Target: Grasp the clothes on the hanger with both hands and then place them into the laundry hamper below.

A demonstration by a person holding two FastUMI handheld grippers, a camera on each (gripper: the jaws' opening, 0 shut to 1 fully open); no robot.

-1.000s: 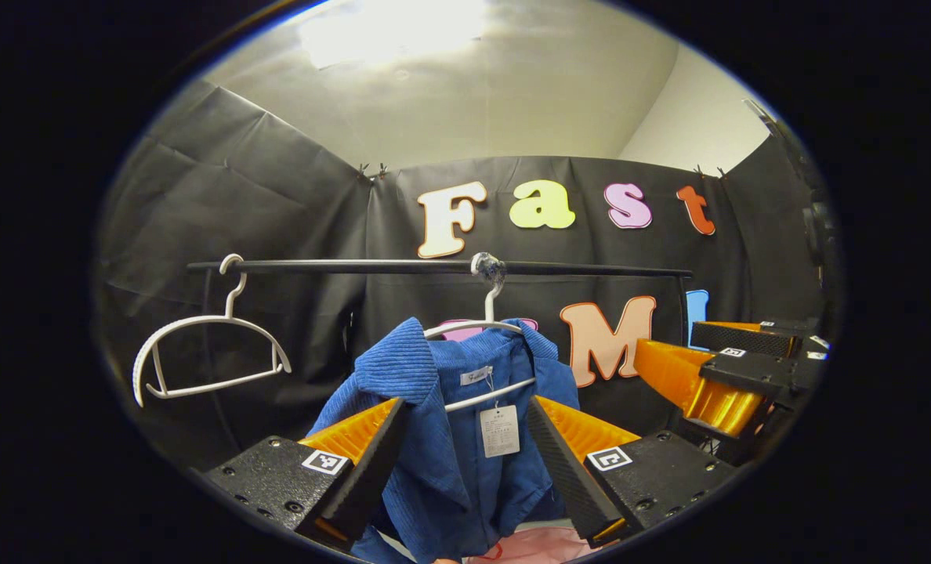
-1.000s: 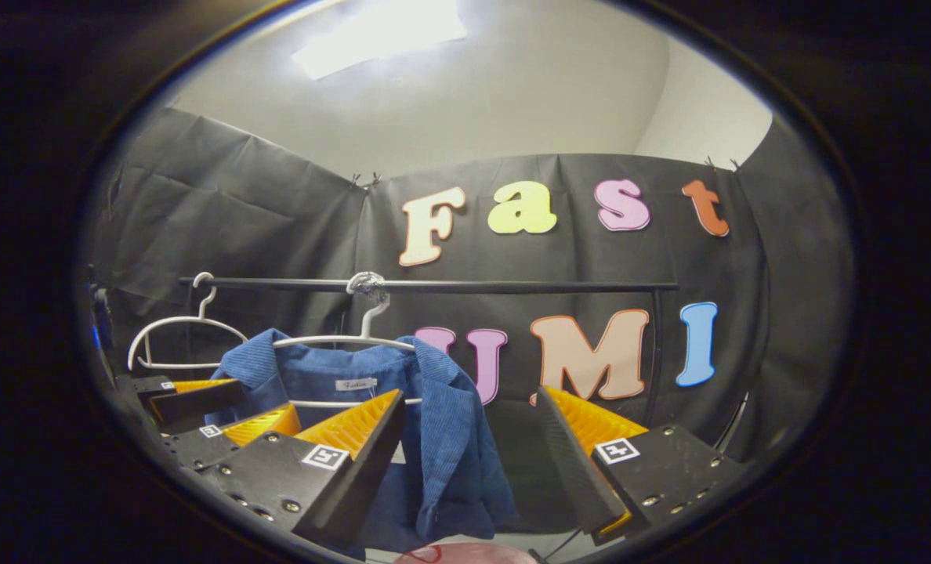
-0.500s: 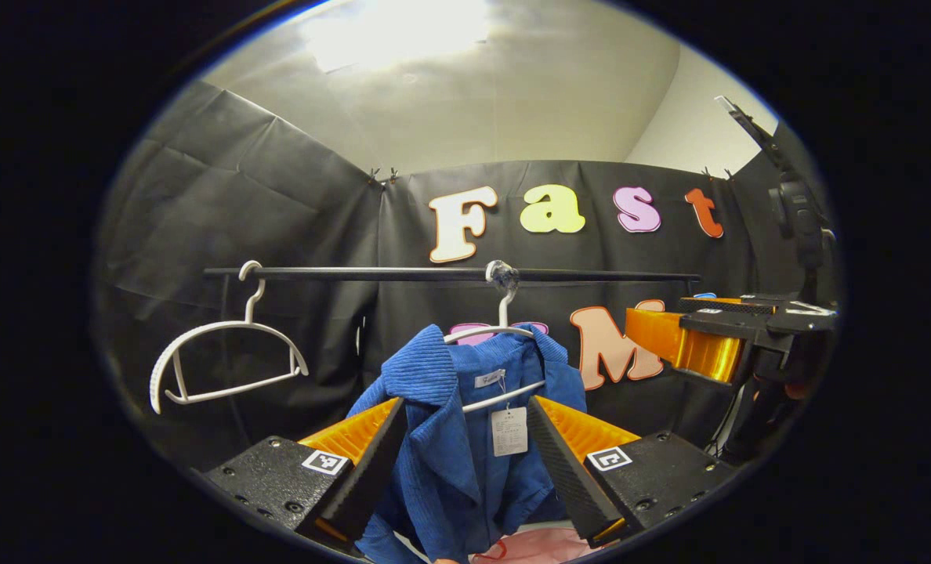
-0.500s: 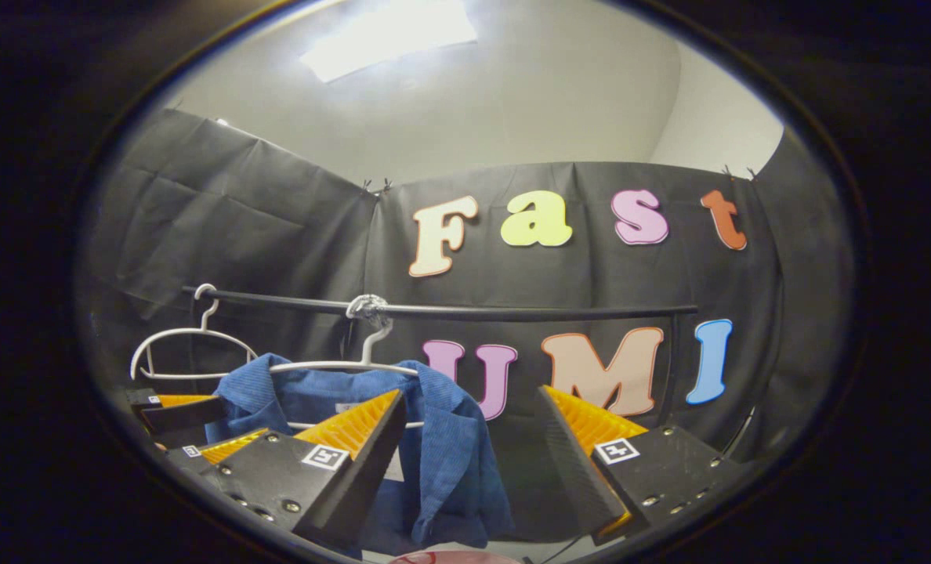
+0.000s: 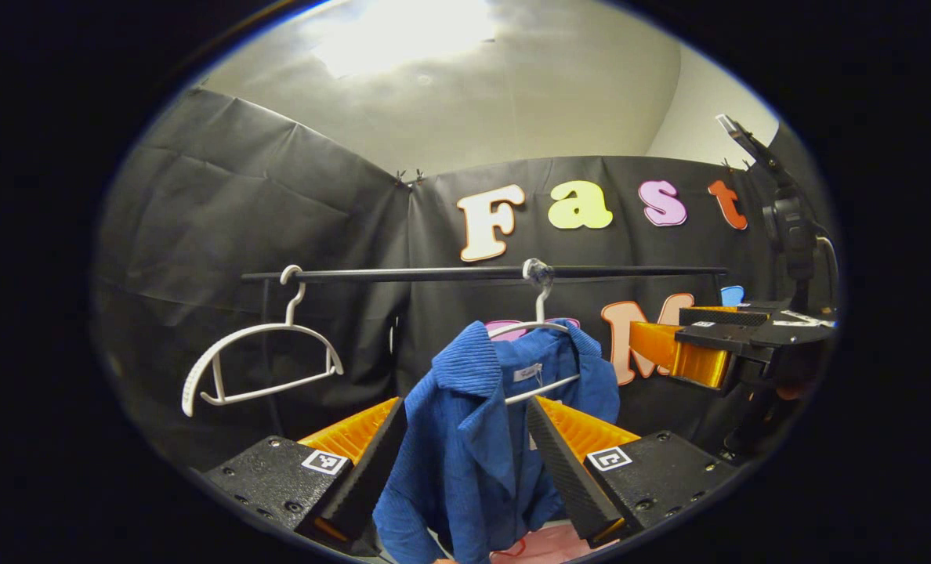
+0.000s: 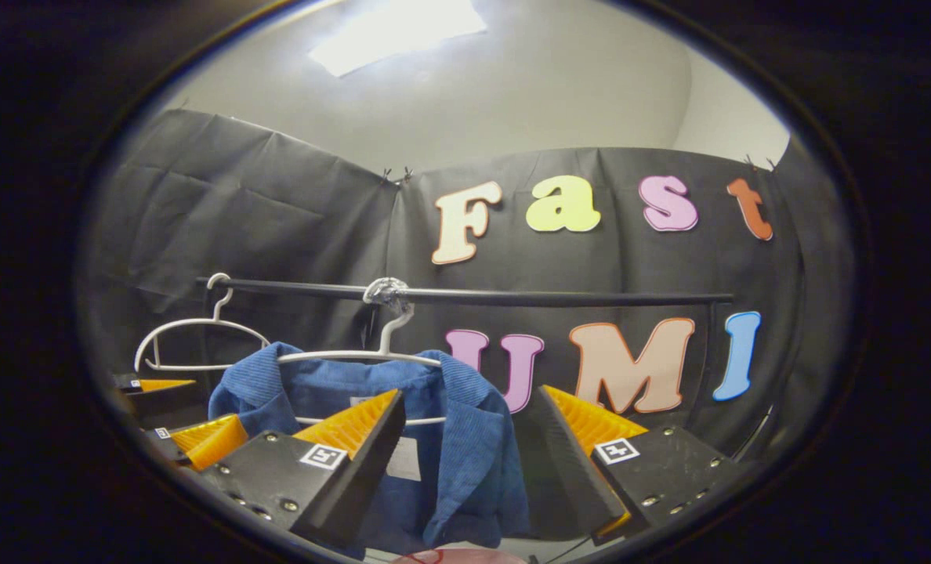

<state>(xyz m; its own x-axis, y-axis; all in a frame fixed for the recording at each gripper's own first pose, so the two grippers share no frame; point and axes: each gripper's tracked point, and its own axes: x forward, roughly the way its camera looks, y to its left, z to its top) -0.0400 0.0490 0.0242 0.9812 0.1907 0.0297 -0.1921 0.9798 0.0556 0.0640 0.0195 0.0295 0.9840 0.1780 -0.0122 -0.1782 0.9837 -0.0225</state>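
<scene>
Blue corduroy jacket (image 5: 473, 439) hangs soft and limp just ahead of both grippers, left gripper (image 5: 465, 439) and right gripper (image 6: 469, 439) spread wide, ungrasped; shoulders look the best hold.

Jacket (image 5: 481, 439) hangs on hanger (image 5: 540, 325) on rail (image 5: 434, 274); bare hanger (image 5: 258, 360) left of it.

Left gripper (image 5: 465, 446): jaws spread wide, fingers level, pointing forward, nothing pressed between them.
Right gripper (image 6: 469, 439): jaws spread wide, fingers level, pointing forward; in the left gripper view it sits higher, off to the right.
</scene>
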